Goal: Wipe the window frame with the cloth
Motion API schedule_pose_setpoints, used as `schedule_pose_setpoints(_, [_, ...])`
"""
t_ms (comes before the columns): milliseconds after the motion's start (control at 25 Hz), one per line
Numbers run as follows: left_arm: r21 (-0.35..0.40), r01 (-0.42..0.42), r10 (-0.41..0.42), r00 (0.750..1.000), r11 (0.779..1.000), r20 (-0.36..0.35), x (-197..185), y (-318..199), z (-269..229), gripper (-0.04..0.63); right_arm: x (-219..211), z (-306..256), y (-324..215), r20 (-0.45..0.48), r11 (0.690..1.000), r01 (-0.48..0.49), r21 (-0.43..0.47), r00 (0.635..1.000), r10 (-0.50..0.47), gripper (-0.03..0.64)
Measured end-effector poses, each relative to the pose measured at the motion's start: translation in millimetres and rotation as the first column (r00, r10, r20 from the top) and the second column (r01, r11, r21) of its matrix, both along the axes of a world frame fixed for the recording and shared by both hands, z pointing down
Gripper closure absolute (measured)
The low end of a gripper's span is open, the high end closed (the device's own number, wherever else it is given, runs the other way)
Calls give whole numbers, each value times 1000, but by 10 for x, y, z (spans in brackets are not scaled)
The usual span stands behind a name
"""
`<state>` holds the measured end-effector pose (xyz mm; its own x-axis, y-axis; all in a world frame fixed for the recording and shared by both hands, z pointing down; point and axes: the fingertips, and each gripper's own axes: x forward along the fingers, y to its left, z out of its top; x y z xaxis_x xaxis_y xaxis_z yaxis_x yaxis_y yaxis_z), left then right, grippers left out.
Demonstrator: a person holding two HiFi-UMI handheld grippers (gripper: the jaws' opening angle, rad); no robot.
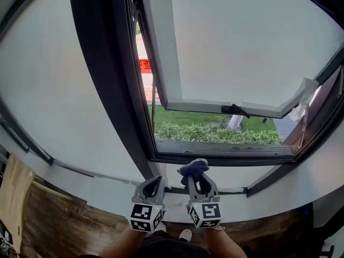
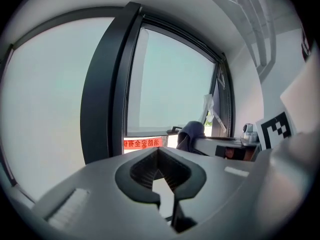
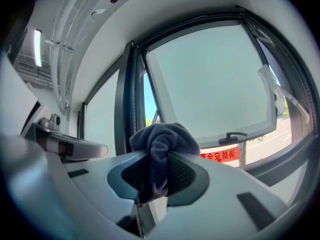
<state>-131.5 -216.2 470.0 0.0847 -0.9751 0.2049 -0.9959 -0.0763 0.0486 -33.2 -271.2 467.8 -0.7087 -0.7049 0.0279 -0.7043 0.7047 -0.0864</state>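
Observation:
A dark window frame [image 1: 226,150] with a thick upright post [image 1: 107,79] holds a white sash [image 1: 231,47] swung open outward, a black handle [image 1: 235,110] on its lower rail. My right gripper [image 1: 197,180] is shut on a bunched dark blue cloth [image 1: 193,167], just below the frame's bottom rail over the white sill [image 1: 252,177]. In the right gripper view the cloth [image 3: 165,136] bulges out between the jaws of the right gripper [image 3: 159,156]. My left gripper [image 1: 152,188] sits beside it on the left, shut and empty [image 2: 159,153]; the cloth [image 2: 191,133] shows to its right.
A crumpled white scrap [image 1: 303,98] hangs at the sash's right corner. Outside lie a green hedge [image 1: 215,134] and a red sign [image 1: 145,65]. A fixed pane [image 1: 48,90] fills the left. Wooden floor [image 1: 54,219] and a shoe [image 1: 185,234] are below.

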Motion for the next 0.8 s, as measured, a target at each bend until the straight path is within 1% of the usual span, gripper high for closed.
schedule_pose_setpoints(80, [11, 11, -11, 1000, 1000, -11, -84, -60, -54, 588, -175, 77, -18, -26, 999, 40, -4, 999, -40, 534])
schedule_pose_setpoints(200, [25, 34, -34, 999, 999, 10, -227, -75, -89, 588, -416, 227, -72, -66, 996, 85, -20, 994, -86, 534])
schedule_pose_setpoints(320, [17, 61, -61, 998, 998, -8, -388, -22, -47, 588, -629, 345, -135, -99, 994, 106, -40, 989, -109, 534])
schedule_pose_setpoints(480, [28, 99, -99, 995, 995, -24, -607, -5, -63, 588, -916, 435, -202, -117, 990, 136, -47, 983, -141, 534])
schedule_pose_setpoints(600, [33, 118, -117, 993, 992, -28, -687, 29, -76, 588, -1096, 488, -253, -125, 985, 160, -61, 978, -166, 533])
schedule_pose_setpoints(800, [30, 152, -151, 988, 988, -38, -830, 98, -46, 588, -1378, 669, -403, -173, 979, 178, -99, 966, -193, 532])
